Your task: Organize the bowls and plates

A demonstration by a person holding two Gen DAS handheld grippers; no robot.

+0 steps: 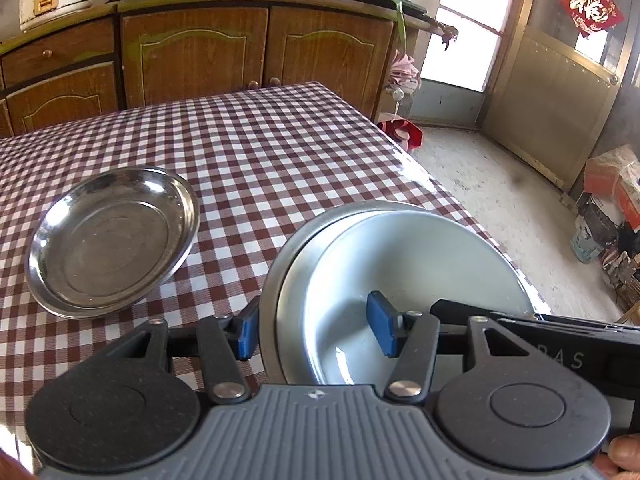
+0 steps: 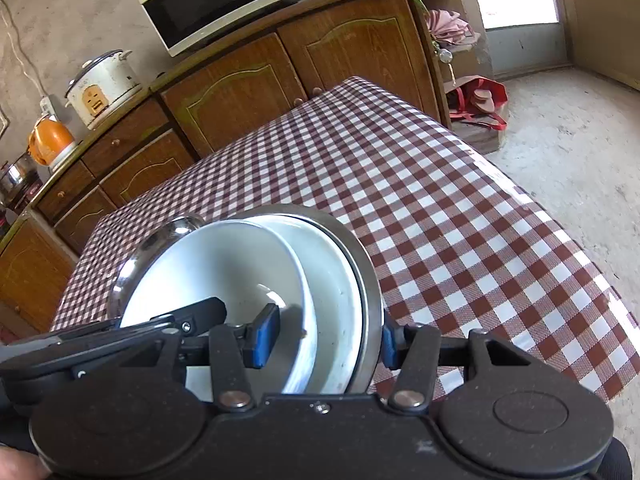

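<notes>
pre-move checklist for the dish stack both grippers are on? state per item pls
1. Left gripper on the stack's rim, one pad outside the steel plate, one inside the white bowl: ok.
2. Right gripper clamped across the opposite rim: ok.
3. Dishes nested square: not ok, the white bowl sits off-centre over the white plate beneath it.
4. Stack level: cannot tell, both cameras are tilted.
5. Stack clear of the checked tablecloth: cannot tell, its underside is hidden.
6. Spare steel plate on the table, apart from the stack: ok.
</notes>
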